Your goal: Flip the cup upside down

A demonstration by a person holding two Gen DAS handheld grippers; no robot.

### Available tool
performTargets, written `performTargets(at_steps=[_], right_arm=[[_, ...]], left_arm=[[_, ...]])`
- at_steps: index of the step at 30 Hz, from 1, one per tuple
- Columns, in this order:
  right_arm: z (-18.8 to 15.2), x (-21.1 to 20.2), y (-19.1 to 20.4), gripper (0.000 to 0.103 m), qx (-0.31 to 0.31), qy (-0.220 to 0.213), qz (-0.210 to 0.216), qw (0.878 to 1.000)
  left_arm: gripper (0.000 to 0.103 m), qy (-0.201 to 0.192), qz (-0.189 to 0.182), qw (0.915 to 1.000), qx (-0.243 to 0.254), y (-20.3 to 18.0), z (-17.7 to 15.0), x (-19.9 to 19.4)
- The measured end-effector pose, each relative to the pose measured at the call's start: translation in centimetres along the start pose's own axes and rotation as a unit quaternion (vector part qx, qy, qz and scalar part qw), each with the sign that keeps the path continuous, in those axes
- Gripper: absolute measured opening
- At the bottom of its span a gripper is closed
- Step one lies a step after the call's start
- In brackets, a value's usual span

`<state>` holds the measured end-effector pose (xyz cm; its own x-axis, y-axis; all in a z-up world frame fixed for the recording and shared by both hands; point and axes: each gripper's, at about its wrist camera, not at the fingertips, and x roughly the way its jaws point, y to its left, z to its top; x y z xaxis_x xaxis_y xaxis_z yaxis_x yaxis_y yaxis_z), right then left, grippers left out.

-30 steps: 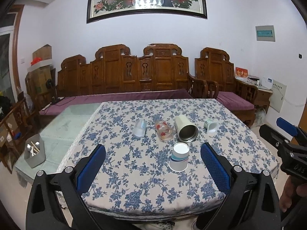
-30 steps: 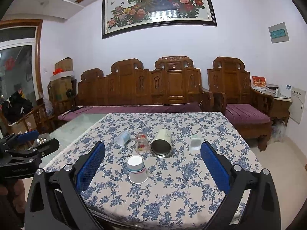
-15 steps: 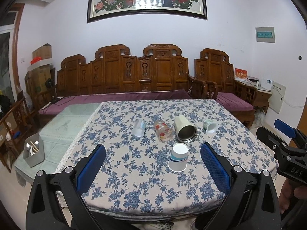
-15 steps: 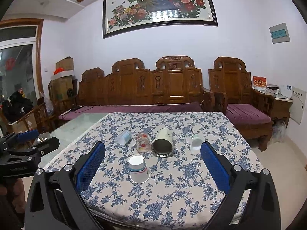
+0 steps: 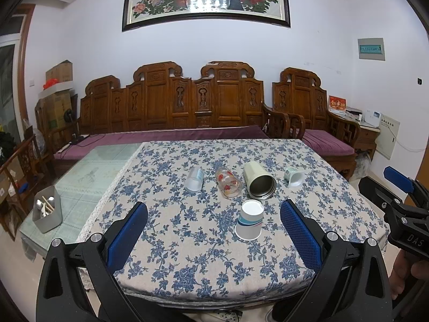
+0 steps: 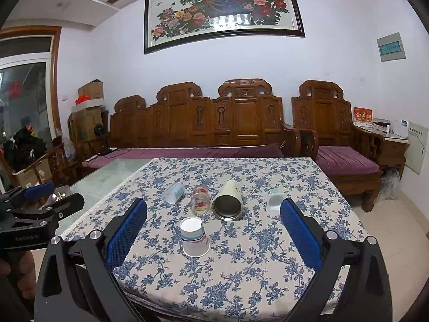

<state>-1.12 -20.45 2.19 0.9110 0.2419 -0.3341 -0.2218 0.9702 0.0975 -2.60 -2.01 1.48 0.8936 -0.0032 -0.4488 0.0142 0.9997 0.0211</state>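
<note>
I count five cups on the table (image 5: 348, 196), which is covered by one blue-flowered cloth. One paper cup (image 5: 250, 223), white with blue and red bands, stands mouth-down on the near middle of the cloth, base up. Behind it, four more lie on their sides in a rough row: one frosted plastic cup (image 5: 195, 179) at the left, one clear glass with red print (image 5: 228, 185), one cream steel-lined tumbler (image 5: 259, 183) with its open mouth toward me, and one small white cup (image 5: 294, 177) at the right. The glass and the tumbler lie just beside each other; the other two are set apart from them.

My left gripper (image 5: 214, 216) is spread wide and holds nothing; the paper cup shows between its two blue pads, apart from both. My right gripper (image 6: 214, 216) is likewise spread wide and holds nothing, short of the paper cup (image 6: 195, 237), touching none of the five. Each gripper is seen at the edge of the other's view.

Left of the cloth, one metal holder (image 5: 48, 213) with utensils stands on the bare glass top. One carved wooden bench (image 5: 174, 104) and one armchair (image 5: 313, 112) stand behind the table.
</note>
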Motion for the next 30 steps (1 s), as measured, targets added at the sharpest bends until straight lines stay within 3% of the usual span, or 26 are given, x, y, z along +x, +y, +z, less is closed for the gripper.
performTargets(at_steps=[30], right_arm=[[0.00, 0.30, 0.10, 0.100, 0.000, 0.000, 0.000, 1.000]], left_arm=[[0.096, -0.002, -0.001, 1.0000, -0.001, -0.22, -0.01, -0.07]])
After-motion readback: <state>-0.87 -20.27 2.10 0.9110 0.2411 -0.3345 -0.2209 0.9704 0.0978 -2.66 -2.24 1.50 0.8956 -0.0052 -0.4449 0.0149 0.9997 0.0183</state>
